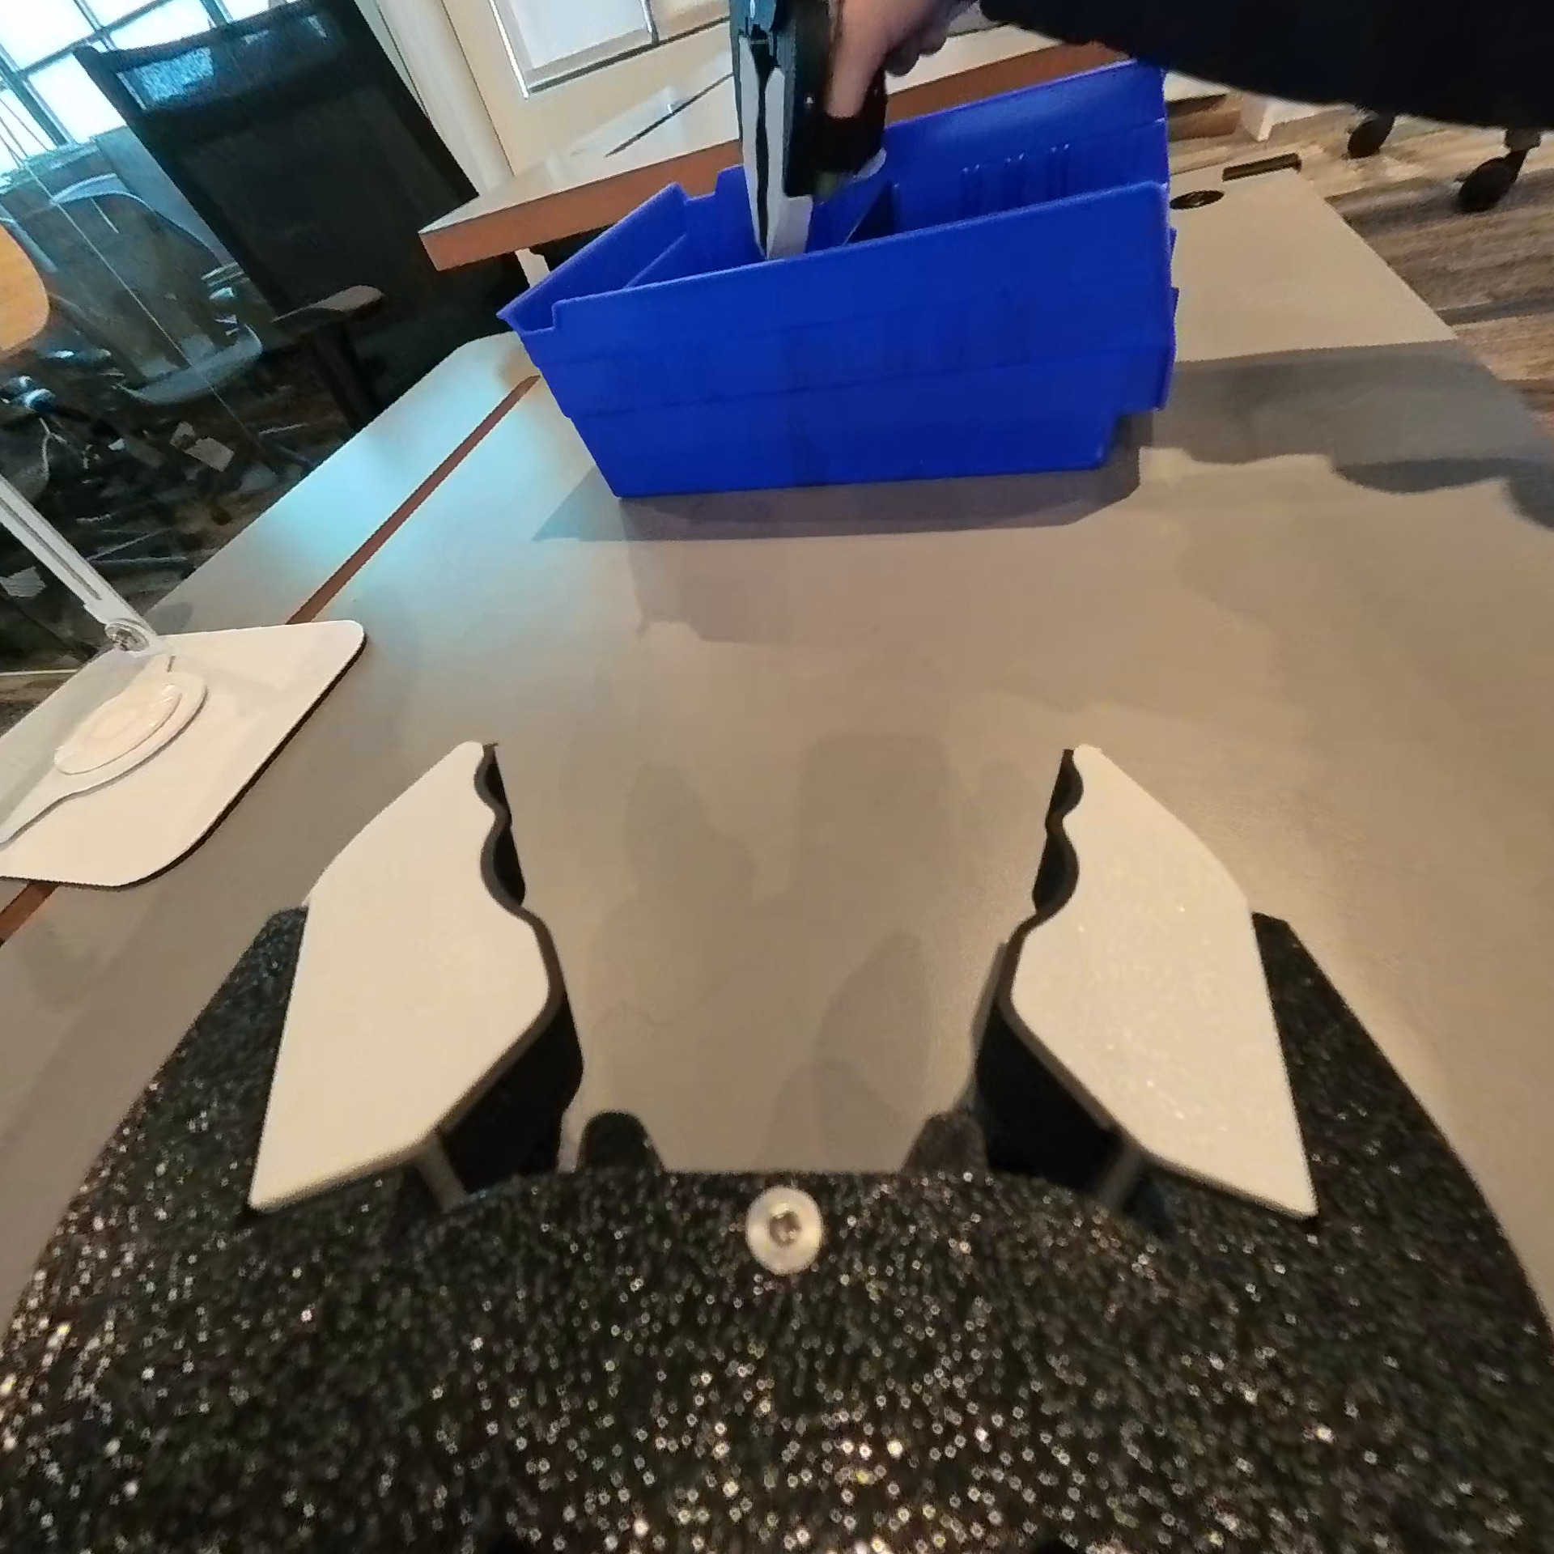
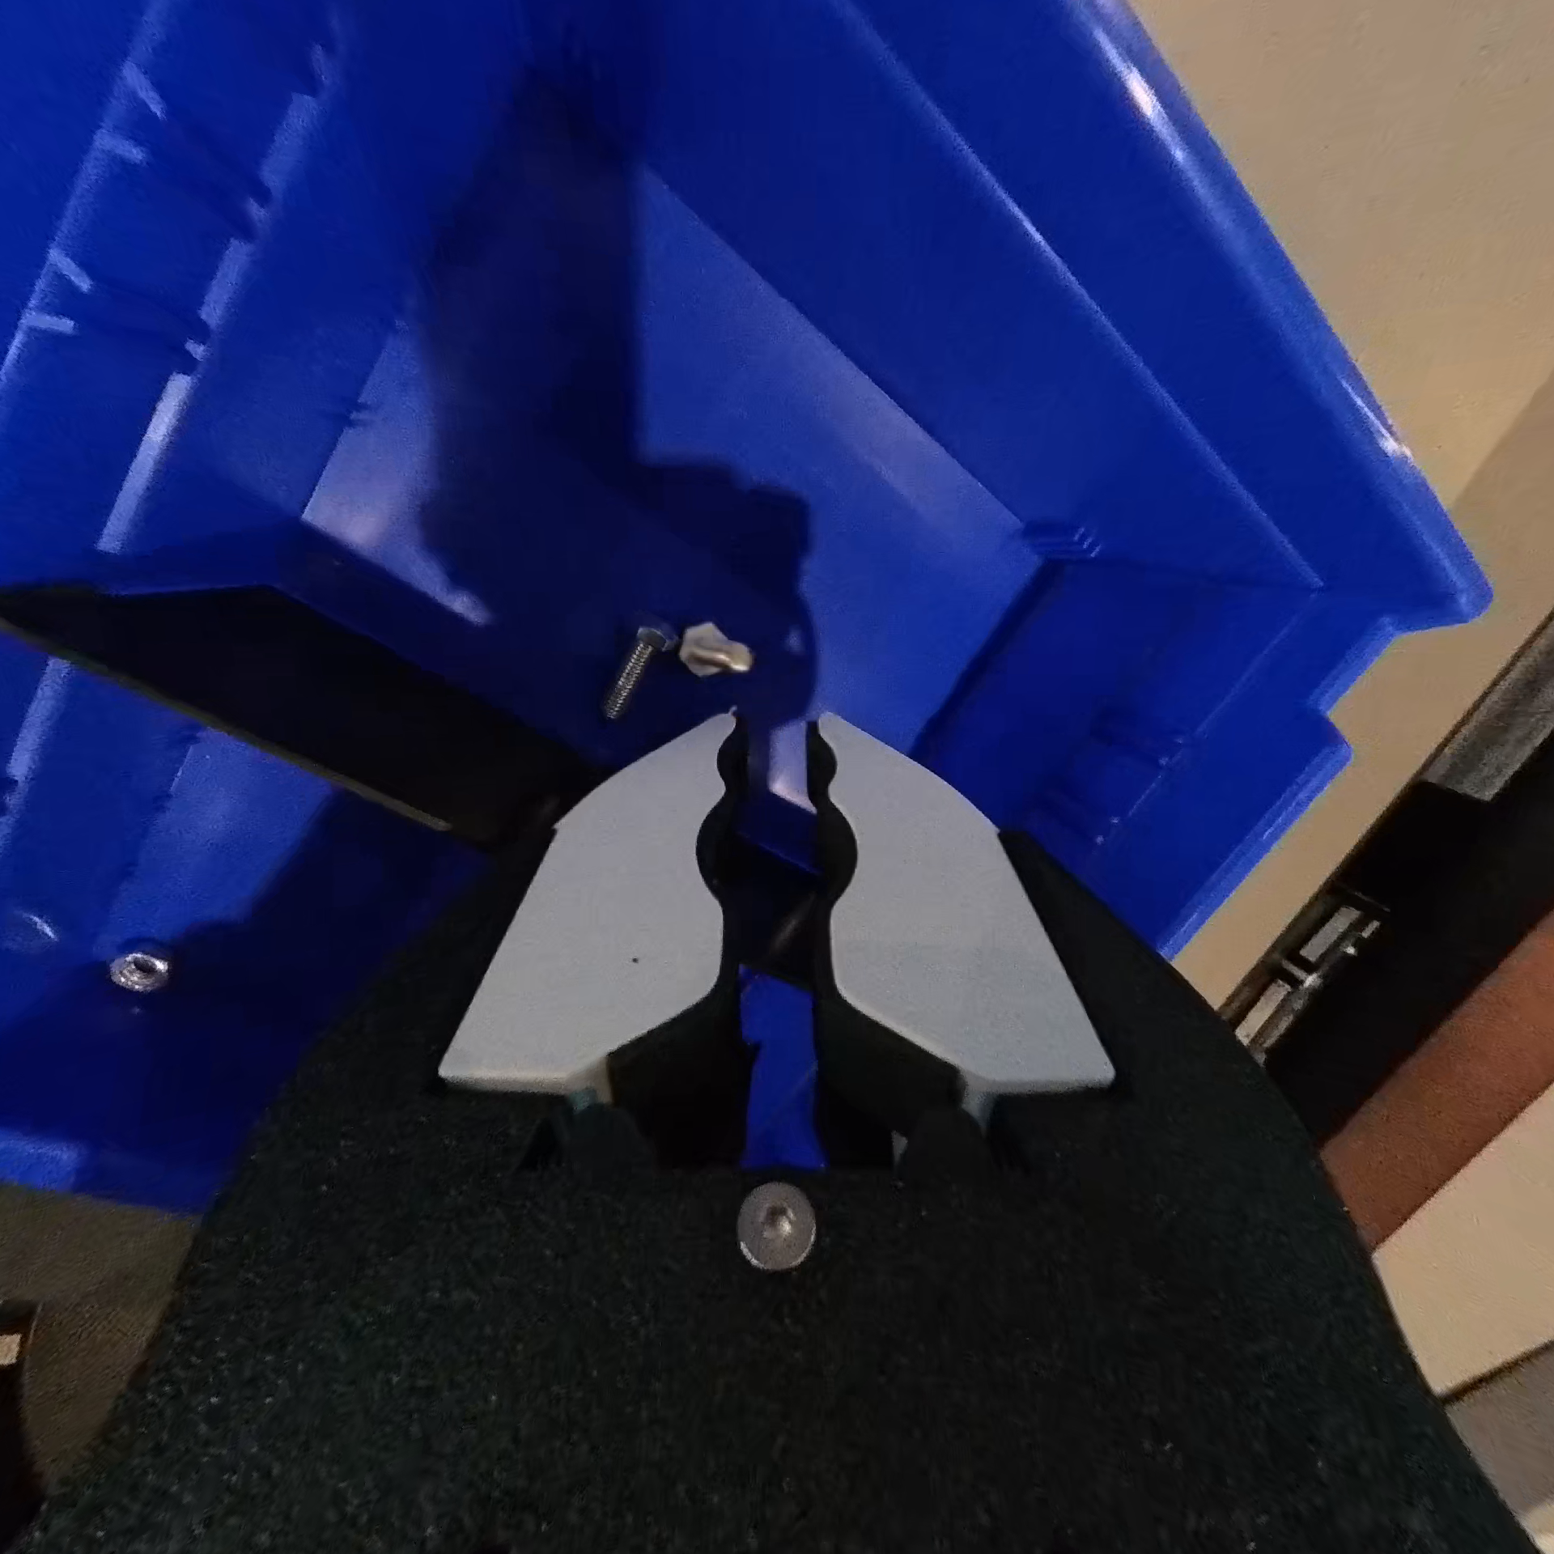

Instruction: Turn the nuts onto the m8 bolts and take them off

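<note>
A blue plastic bin [image 1: 841, 370] stands at the far side of the grey table [image 1: 757, 656]. My left gripper [image 1: 782, 807] is wide open and empty, low over the bare table in front of the bin. My right gripper [image 2: 774, 732] reaches down into the bin; its tips stand a narrow gap apart with nothing between them. It also shows in the left wrist view [image 1: 782, 227], dipping into the bin. A small silver bolt [image 2: 629, 673] and a second silver piece [image 2: 715, 649] lie on the bin floor just ahead of the tips. A nut [image 2: 139, 967] lies in a neighbouring compartment.
A black divider [image 2: 252, 698] splits the bin beside my right gripper. A white flat stand base [image 1: 168, 740] sits at the table's left edge. A person's hand [image 1: 891, 50] holds the right gripper. Chairs and another table stand beyond the bin. From the right gripper's tips to the small silver bolt [image 2: 629, 673] is close to 5 centimetres. My right gripper's tips are some 20 centimetres from the nut [image 2: 139, 967].
</note>
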The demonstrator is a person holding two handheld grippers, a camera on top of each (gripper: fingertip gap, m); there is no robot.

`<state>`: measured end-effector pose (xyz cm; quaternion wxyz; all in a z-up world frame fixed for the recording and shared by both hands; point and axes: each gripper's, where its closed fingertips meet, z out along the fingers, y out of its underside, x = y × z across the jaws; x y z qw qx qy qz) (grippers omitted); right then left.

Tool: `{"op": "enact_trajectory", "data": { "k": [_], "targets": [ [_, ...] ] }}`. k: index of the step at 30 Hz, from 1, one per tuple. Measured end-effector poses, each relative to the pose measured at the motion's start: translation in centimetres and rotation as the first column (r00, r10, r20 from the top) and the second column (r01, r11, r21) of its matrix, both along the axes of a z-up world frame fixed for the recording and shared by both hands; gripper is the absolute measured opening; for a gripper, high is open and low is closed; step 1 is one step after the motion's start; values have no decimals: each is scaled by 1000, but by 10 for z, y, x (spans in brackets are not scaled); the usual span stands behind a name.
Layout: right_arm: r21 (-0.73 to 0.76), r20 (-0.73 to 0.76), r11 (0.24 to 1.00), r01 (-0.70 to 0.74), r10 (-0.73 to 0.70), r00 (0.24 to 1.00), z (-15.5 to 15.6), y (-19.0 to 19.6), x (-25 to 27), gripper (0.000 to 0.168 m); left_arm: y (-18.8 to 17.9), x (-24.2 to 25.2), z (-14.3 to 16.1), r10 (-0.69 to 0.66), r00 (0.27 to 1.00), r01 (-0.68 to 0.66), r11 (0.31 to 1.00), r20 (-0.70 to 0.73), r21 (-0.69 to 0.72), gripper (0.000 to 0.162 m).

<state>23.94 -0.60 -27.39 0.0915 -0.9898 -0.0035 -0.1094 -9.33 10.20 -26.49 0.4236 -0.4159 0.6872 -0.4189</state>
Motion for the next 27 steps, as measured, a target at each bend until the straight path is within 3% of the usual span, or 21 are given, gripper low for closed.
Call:
{"op": "enact_trajectory", "data": {
  "k": [1,8,12,17,23,27],
  "targets": [
    [-1,5,1000,0,0,1000,1,-1,0,13,0,0,0,0,1000,0,1000,-1,0,120],
    [64,59,998,6,-10,998,20,-1,-5,12,1,0,0,5,1000,-5,1000,-2,3,120],
    [161,141,986,35,-58,988,49,2,-19,9,2,0,0,13,1000,-13,1000,-2,8,118],
    [362,209,932,-35,-44,977,84,22,-98,3,15,0,2,83,996,-83,996,9,24,117],
    [579,175,774,-255,187,967,73,75,-235,0,33,0,1,188,982,-188,982,6,12,109],
    [710,214,643,-286,190,958,54,120,-259,0,45,-4,8,263,964,-265,963,40,41,101]
  ]
}}
